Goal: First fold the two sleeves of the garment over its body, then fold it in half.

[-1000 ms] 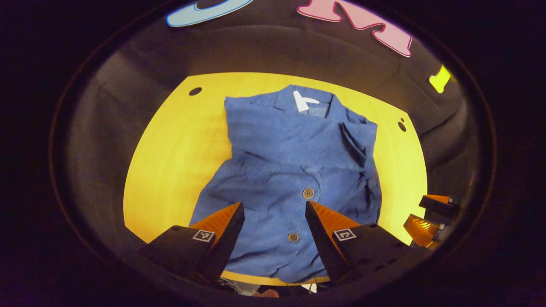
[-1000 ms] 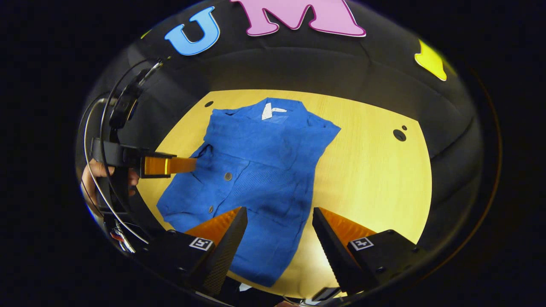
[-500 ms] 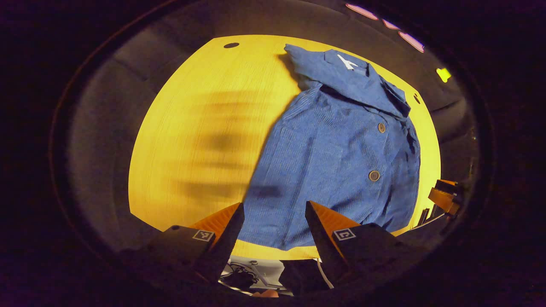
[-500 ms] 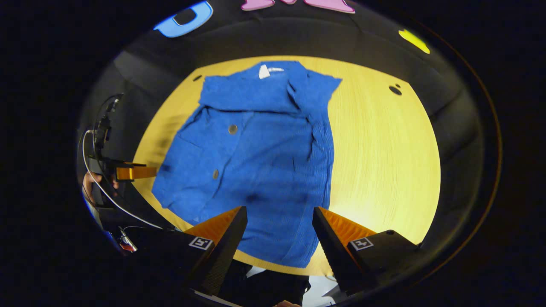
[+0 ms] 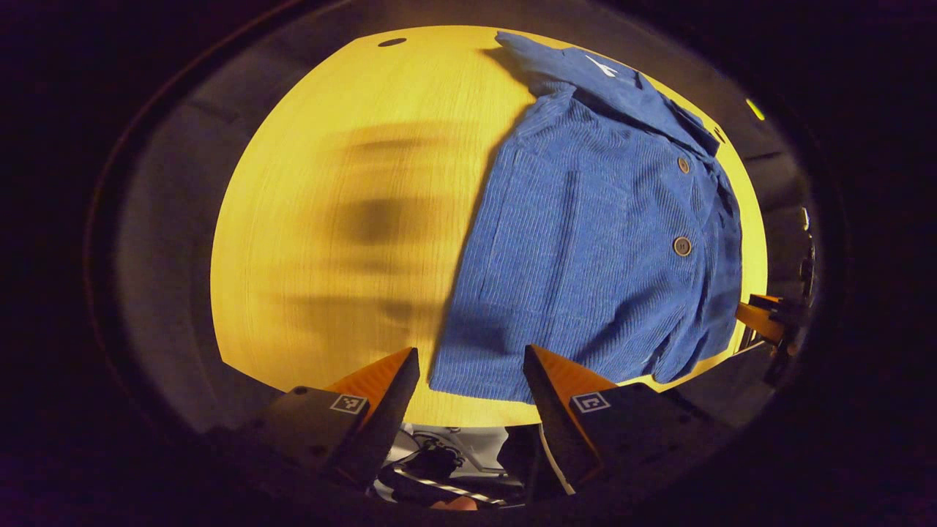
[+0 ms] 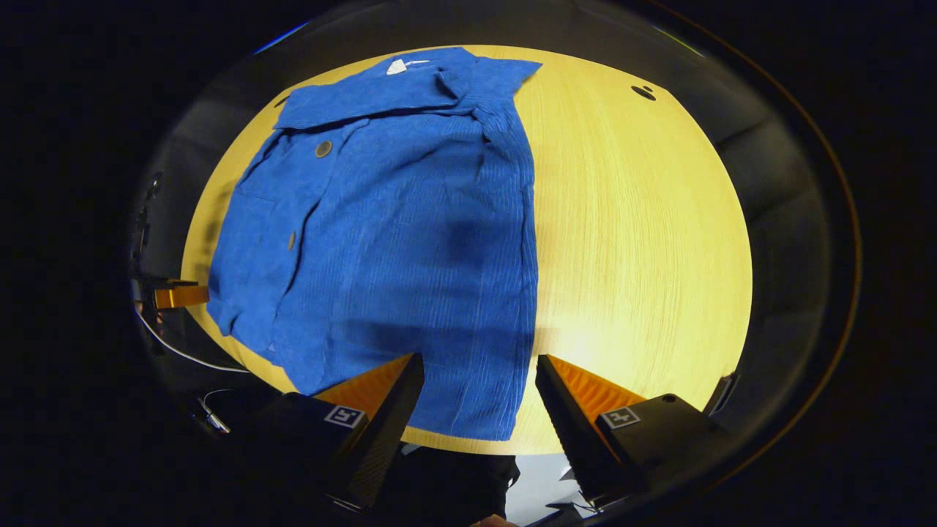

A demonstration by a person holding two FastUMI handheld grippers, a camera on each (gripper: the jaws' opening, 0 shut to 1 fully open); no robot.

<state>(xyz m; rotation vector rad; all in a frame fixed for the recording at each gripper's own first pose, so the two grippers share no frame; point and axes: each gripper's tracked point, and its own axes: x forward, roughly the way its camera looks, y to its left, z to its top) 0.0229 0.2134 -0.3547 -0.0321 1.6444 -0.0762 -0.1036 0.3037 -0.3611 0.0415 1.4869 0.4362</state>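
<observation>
With the sleeves apparently already folded in, the shirt (image 6: 410, 219) lies flat on the table (image 6: 644, 219), both grippers (image 5: 472, 366) (image 6: 479, 373) wide and empty above its hem, which the halving fold needs pinched.

Shirt (image 6: 410, 241): blue cloth, ribbed like corduroy, matt, soft creases near collar (image 6: 381, 91). Buttons (image 5: 681, 246): hard, dull sheen, look like plastic or metal, cannot tell which. Small white tag (image 5: 602, 66) at collar: cloth or paper, unclear. Counter (image 6: 644, 241): pale wood, fine straight grain, smooth, slight satin glow under light. Claw fingers (image 6: 585, 395): ridged inner faces, matt hard plastic look.
</observation>
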